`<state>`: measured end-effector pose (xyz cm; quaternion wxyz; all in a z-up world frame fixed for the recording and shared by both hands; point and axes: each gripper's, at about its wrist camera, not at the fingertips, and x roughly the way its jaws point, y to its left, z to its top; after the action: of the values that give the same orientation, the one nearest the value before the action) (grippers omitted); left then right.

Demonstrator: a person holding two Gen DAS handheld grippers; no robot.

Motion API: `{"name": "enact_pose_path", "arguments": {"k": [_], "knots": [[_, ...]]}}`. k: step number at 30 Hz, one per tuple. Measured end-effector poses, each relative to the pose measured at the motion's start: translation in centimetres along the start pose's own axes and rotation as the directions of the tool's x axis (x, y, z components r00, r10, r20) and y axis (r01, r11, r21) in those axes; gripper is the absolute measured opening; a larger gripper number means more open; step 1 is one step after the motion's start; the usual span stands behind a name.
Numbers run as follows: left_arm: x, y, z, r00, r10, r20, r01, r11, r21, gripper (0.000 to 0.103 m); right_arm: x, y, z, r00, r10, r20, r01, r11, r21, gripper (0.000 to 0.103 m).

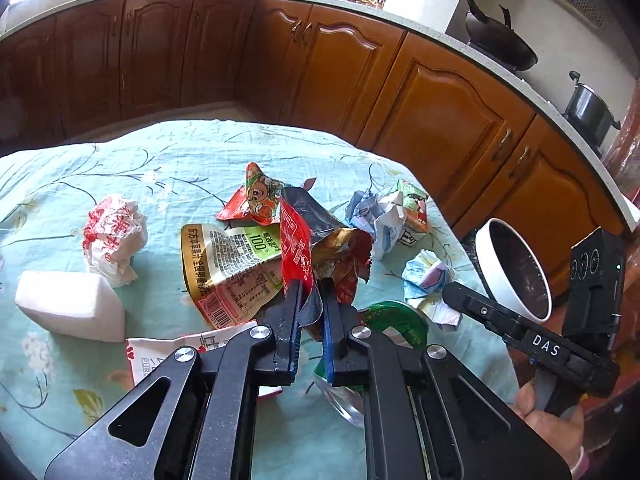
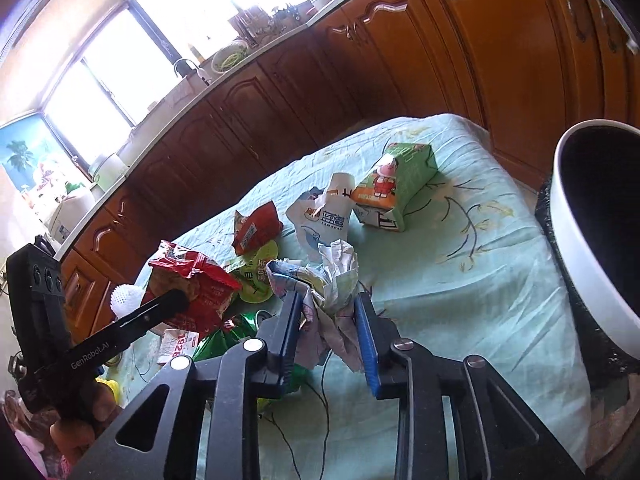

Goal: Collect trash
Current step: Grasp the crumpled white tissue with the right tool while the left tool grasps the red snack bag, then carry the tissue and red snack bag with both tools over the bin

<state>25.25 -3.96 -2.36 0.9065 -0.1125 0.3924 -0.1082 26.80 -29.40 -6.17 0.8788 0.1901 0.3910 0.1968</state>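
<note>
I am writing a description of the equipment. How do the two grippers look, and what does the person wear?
Both the left gripper and the right gripper are black metal linkages with silver pivot bolts and blue pads. White lettering marks their sides: "DAS" on the right, "GenRobot.AI" on the left. A pink sleeve shows at the wrist.

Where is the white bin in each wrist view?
Left wrist: white bin at right, beyond the table edge, behind the right gripper.
Right wrist: bin fills the right edge, beside the table.
Shared landmark: green carton on the tablecloth.
</note>
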Motion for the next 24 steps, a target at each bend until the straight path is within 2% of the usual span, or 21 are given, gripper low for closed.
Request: {"name": "enact_pose_path", "arguments": {"k": [4, 9, 17, 24], "knots": [[-2.1, -1.1, 0.3, 0.999, -0.038, 0.037, 0.037, 0.999, 0.01, 0.008, -2.6, -0.6, -0.4, 0.999, -0.021, 0.041, 0.021, 1.0, 0.003, 0.028], [-3.4, -3.6, 0.3, 0.994, -0.098, 0.049, 0.095, 0.994, 0.049, 0.008, -5.5, -2.0, -1.1, 0.996, -0.054, 0.078, 0.052, 0.998, 0.028, 0.028], [-2.9, -9.0, -0.8, 0.984, -0.18, 0.005, 0.178, 0.977, 0.116, 0.008, -9.9, -4.5, -2.3, 0.985, -0.109, 0.134, 0.1, 0.992, 0.074, 0.028], [-2.0, -12.7, -2.3, 0.976, -0.215, -0.043, 0.219, 0.962, 0.162, 0.008, -12.9, -6.6, -2.6, 0.971, -0.163, 0.173, 0.146, 0.984, 0.107, 0.028]]}}
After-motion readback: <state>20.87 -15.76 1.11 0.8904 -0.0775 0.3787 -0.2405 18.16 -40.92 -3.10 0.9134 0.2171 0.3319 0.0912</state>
